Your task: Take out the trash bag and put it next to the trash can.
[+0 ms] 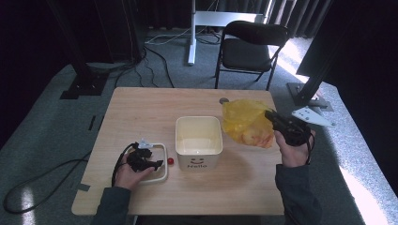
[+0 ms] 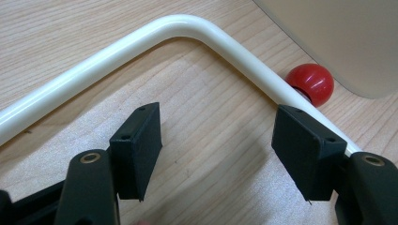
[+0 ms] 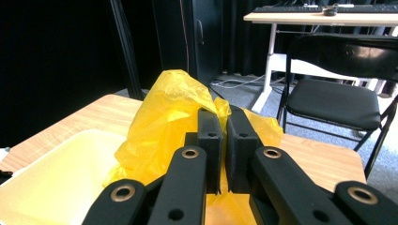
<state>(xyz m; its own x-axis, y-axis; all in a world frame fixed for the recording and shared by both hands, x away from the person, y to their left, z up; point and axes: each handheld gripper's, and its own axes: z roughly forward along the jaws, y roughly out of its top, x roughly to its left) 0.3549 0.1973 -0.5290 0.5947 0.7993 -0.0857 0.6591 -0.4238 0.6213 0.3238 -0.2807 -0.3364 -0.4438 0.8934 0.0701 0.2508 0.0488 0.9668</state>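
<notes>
Two grippers flank a cream bin.
Right gripper pinches a yellow bag beside it; left gripper, jaws released, straddles a white frame near a red ball.

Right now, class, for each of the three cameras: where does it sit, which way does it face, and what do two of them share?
High view: above the person's side, facing forward and down on the table; forearms, left gripper, right gripper.
Left gripper view: rides the left gripper, looks down at the white ring and red ball; open jaws.
Right gripper view: rides the right gripper, faces a chair; jaws pinch the yellow bag.
Shared: the white bin.
</notes>
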